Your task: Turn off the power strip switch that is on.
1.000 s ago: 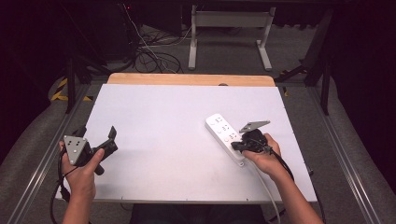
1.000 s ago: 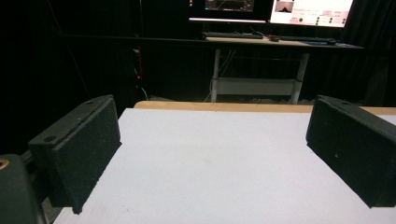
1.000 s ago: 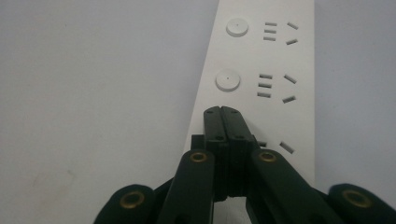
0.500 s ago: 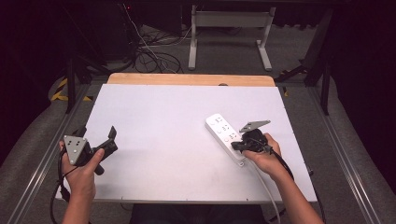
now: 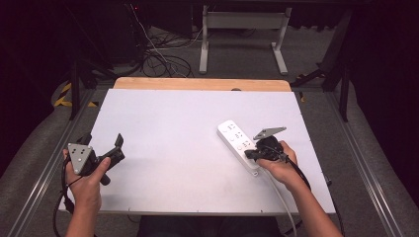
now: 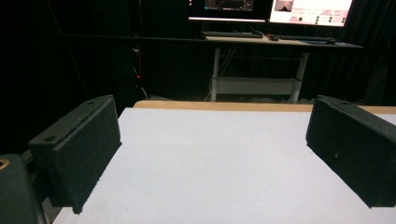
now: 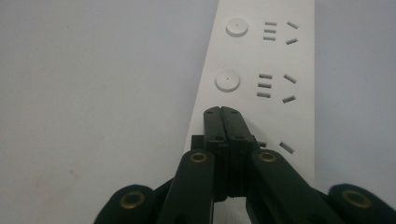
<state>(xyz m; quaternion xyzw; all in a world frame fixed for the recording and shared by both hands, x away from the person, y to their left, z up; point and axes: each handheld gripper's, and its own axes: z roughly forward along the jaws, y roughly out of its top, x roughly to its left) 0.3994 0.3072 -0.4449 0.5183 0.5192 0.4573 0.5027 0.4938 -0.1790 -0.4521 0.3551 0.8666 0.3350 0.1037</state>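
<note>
Nothing moved: right gripper [image 7: 222,114] fingers together over power strip [image 7: 275,60]; left gripper [image 6: 212,154] fingers apart above table [image 5: 173,123].

The right claw [image 7: 221,112] has its two black jaws pressed flat together, tips over a white power strip [image 7: 261,60] lying on the pale desk [image 7: 93,93]. Two round buttons [image 7: 228,80] and rows of socket slots show beyond the tips.

My left tool [image 5: 101,148] has matte black blocky jaws and a grey triangular plate; my right tool [image 7: 222,114] shows brass-coloured rivets.
</note>
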